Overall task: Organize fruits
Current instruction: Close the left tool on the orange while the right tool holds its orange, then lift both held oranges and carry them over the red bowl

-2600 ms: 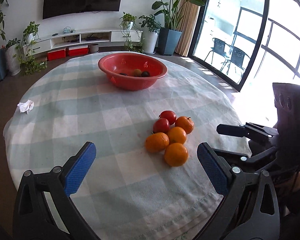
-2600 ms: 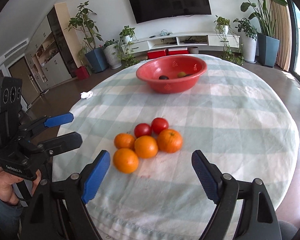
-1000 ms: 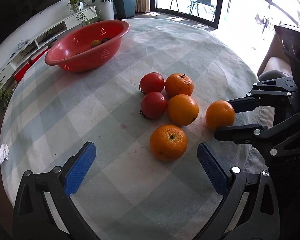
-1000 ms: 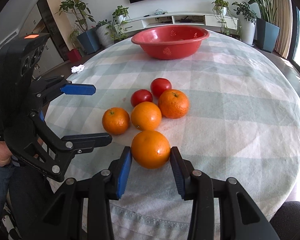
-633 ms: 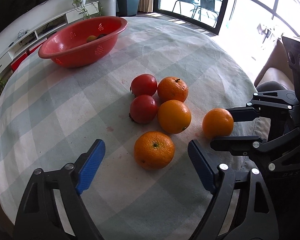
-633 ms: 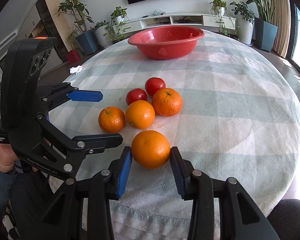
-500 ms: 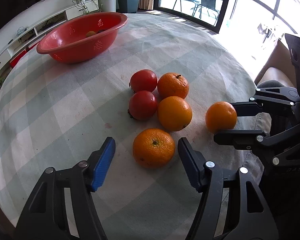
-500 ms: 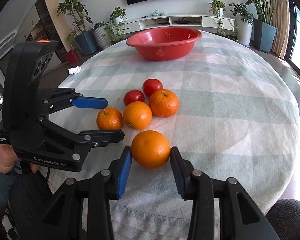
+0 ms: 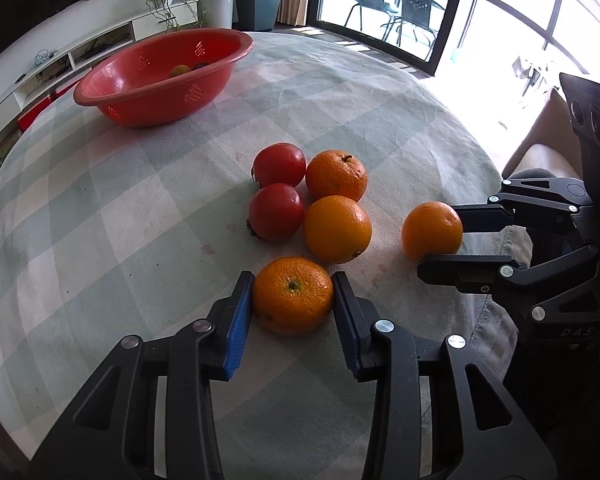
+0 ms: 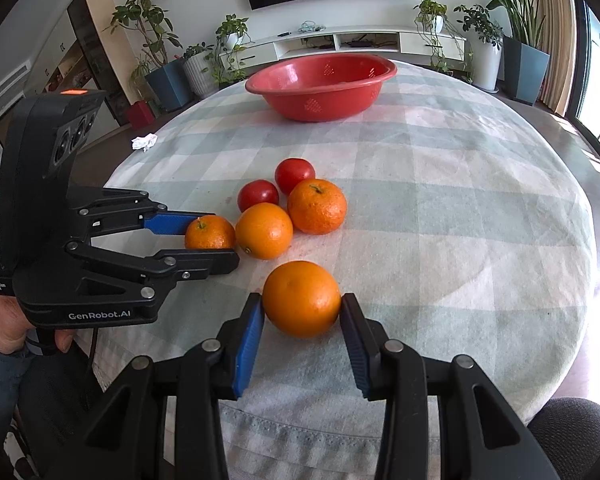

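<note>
The mandarin (image 9: 293, 295), round and pebbly-skinned with no long axis, sits on the counter (image 9: 148, 200) with its green stem scar facing up toward the camera, between the blue pads of the left hand-held gripper (image 9: 293, 309); the jaws are closing and the pads already touch its sides, whereas a second ago they stood wide apart around it. To its right the smooth orange (image 10: 301, 299) is pinched by the right hand-held gripper (image 10: 302, 322), as it was a second ago. Just beyond lie another orange (image 9: 337, 229), a dimpled mandarin with its stem (image 9: 336, 175) and two glossy red tomatoes (image 9: 278, 189), bunched and touching. The counter is round under a pale green checked cloth (image 10: 440, 208). Farther back stands a red plastic basin (image 9: 160, 76) with perforated walls, a few fruits inside.
</note>
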Demonstrator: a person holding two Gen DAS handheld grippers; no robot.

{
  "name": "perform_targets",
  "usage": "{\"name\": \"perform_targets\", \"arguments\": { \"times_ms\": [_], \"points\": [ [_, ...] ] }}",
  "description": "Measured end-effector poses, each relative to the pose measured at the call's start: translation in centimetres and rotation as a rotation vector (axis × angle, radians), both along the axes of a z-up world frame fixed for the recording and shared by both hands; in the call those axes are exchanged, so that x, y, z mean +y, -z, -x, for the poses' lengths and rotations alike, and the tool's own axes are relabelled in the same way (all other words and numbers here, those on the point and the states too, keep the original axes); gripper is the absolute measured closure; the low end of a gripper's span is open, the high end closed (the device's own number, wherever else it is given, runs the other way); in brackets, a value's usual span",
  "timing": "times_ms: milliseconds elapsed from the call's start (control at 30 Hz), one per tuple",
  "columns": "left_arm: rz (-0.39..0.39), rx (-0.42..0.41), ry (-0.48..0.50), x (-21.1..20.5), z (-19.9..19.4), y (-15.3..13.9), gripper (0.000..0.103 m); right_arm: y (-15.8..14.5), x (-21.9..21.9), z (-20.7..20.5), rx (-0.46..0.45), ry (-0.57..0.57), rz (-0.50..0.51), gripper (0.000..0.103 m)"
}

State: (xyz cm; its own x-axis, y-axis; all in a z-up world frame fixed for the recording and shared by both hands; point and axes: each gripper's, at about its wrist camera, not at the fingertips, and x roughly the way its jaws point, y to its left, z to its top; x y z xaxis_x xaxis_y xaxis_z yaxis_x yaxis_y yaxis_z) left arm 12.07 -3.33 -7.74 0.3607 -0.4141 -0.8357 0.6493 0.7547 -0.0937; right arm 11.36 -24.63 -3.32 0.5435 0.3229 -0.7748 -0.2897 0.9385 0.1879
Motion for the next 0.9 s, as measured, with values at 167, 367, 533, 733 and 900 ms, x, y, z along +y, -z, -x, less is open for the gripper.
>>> {"name": "perform_targets", "arguments": {
  "times_ms": [167, 367, 533, 733, 900],
  "points": [
    [0.026, 0.005, -0.025, 0.8, 0.3, -0.3, 0.067, -0.3, -0.3, -0.1, -0.009, 0.008, 0.000, 0.061],
    [0.071, -0.011, -0.084, 2.8, 0.6, -1.6, 0.067, -0.8, -1.0, -0.4, -0.016, 0.019, -0.003, 0.061],
    [0.107, -0.032, -0.129, 4.7, 0.6, -3.1, 0.067, -1.3, -1.9, -0.8, -0.024, 0.040, -0.010, 0.061],
    [0.155, -0.069, -0.194, 7.0, 0.1, -5.1, 0.067, -2.4, -3.8, -1.5, -0.041, 0.079, -0.012, 0.061],
    [0.184, -0.126, -0.259, 9.3, -1.5, -8.0, 0.067, -4.3, -6.3, -2.9, -0.076, 0.125, -0.013, 0.061]
  ]
}}
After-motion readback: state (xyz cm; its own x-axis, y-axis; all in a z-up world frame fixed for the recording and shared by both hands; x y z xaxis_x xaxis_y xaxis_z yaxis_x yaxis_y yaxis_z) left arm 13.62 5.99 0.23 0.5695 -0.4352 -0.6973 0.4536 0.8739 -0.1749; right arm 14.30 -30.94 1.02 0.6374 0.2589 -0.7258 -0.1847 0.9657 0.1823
